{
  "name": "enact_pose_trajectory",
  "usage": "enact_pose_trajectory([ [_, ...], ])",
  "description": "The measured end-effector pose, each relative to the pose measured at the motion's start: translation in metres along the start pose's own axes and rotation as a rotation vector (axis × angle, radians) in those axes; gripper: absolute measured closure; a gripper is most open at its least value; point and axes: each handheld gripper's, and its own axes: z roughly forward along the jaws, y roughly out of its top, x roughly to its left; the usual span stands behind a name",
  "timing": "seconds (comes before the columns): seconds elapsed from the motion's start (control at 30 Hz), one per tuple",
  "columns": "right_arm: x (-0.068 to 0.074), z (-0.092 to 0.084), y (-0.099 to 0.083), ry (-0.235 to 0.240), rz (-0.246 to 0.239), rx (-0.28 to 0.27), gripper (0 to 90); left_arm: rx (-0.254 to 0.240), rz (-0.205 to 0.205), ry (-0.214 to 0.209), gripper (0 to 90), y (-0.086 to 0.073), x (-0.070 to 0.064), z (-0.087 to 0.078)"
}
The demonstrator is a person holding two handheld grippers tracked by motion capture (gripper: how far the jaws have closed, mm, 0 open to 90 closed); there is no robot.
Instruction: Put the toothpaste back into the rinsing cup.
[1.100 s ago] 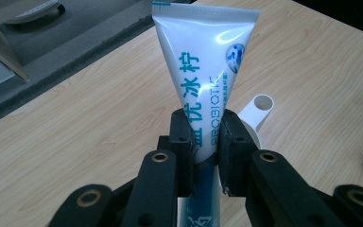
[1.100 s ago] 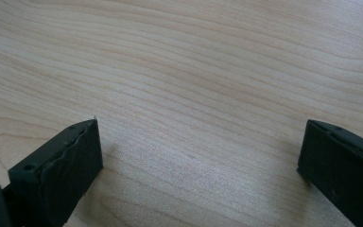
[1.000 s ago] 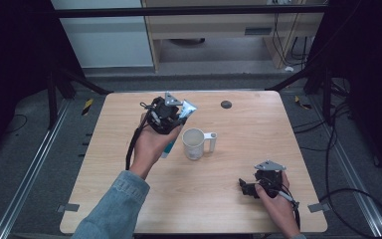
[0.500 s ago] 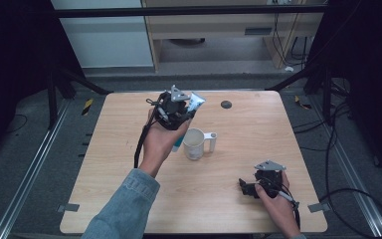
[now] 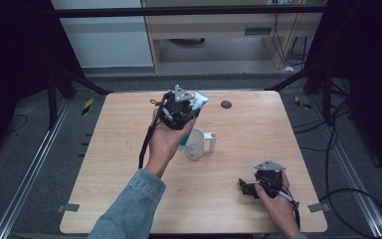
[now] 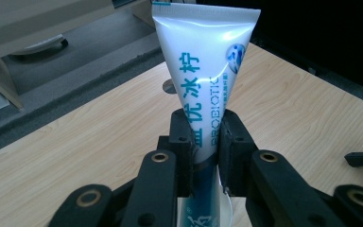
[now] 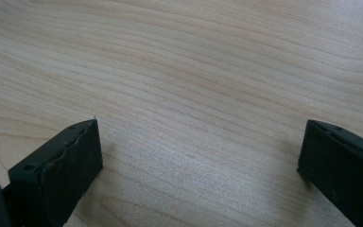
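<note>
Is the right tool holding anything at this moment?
No. In its own view the right tool has its jaws standing wide apart over bare wooden table, with nothing between them.

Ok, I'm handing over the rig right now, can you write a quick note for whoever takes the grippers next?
Left gripper: shut on the white and teal toothpaste tube, held upright over the white handled mug, crimped end up.
Right gripper: open, nothing between its jaws, low over the light wooden table near its front right corner.
Done: tube picked up and brought to the mug.
Left: likely lower the tube into the mug and release. A small dark round cap lies behind the mug.
</note>
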Motion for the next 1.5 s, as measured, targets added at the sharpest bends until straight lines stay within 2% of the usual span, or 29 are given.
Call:
enact_pose_trajectory([
  [0.63, 0.0, 0.0, 0.0, 0.0, 0.001, 0.001, 0.7, -0.057, -0.031, 0.002, 77.5, 0.002, -0.004, 0.005],
  [0.73, 0.0, 0.0, 0.0, 0.0, 0.0, 0.001, 0.7, -0.082, -0.044, 0.008, 77.5, 0.002, -0.004, 0.006],
  [1.37, 0.0, 0.0, 0.0, 0.0, 0.0, 0.0, 0.7, -0.151, -0.045, 0.014, 77.5, 0.0, -0.009, 0.004],
  [1.5, 0.0, 0.0, 0.0, 0.0, 0.001, 0.001, 0.6, -0.161, -0.033, 0.033, 77.5, 0.001, -0.012, 0.002],
])
